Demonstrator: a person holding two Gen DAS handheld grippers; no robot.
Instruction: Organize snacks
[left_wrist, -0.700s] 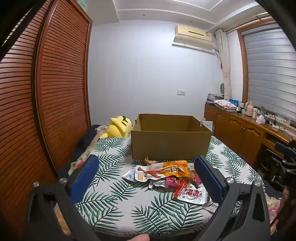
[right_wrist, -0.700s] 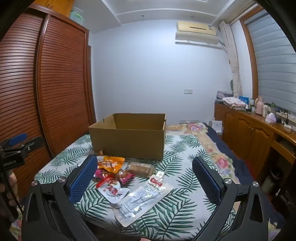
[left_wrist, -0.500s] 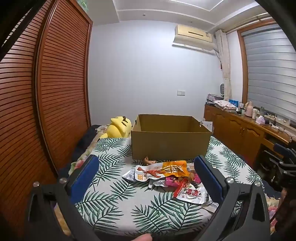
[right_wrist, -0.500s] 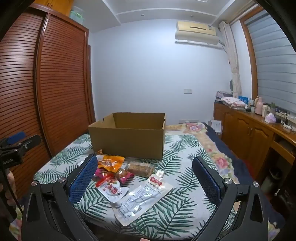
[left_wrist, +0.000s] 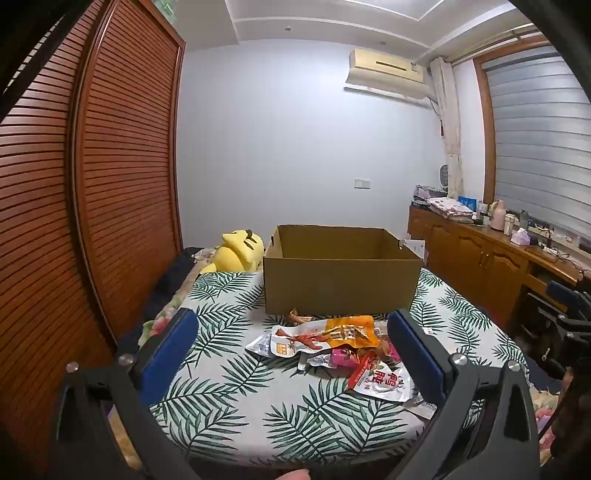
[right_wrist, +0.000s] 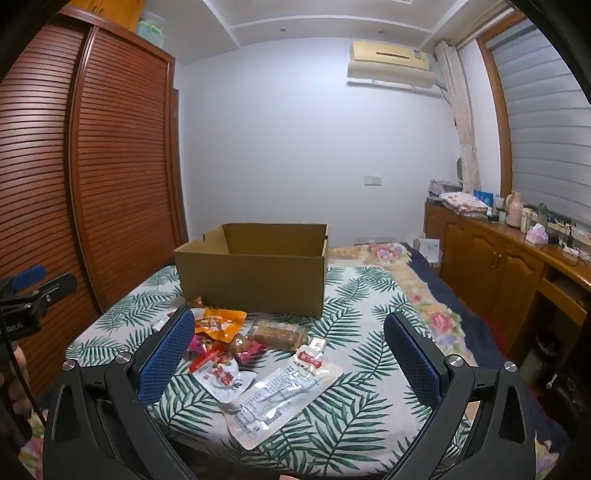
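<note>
A pile of snack packets (left_wrist: 332, 347) lies on a leaf-print table (left_wrist: 229, 373) in front of an open cardboard box (left_wrist: 341, 280). An orange packet (left_wrist: 347, 330) lies on top and a white-red one (left_wrist: 384, 380) nearest. In the right wrist view the pile (right_wrist: 229, 347) includes a long clear packet (right_wrist: 280, 395) and a brown bar (right_wrist: 279, 332) before the box (right_wrist: 255, 273). My left gripper (left_wrist: 291, 354) is open and empty, held back from the pile. My right gripper (right_wrist: 288, 354) is open and empty, also short of the pile.
A yellow plush toy (left_wrist: 238, 251) lies behind the table at left. A slatted wooden wardrobe (left_wrist: 92, 192) stands along the left. A wooden sideboard (left_wrist: 491, 258) with bottles stands at right. The bed with a floral cover (right_wrist: 424, 295) runs beyond the table.
Both grippers have drifted slightly; each shows a bit further into the other's view. Nothing was taken hold of; both stay open.
</note>
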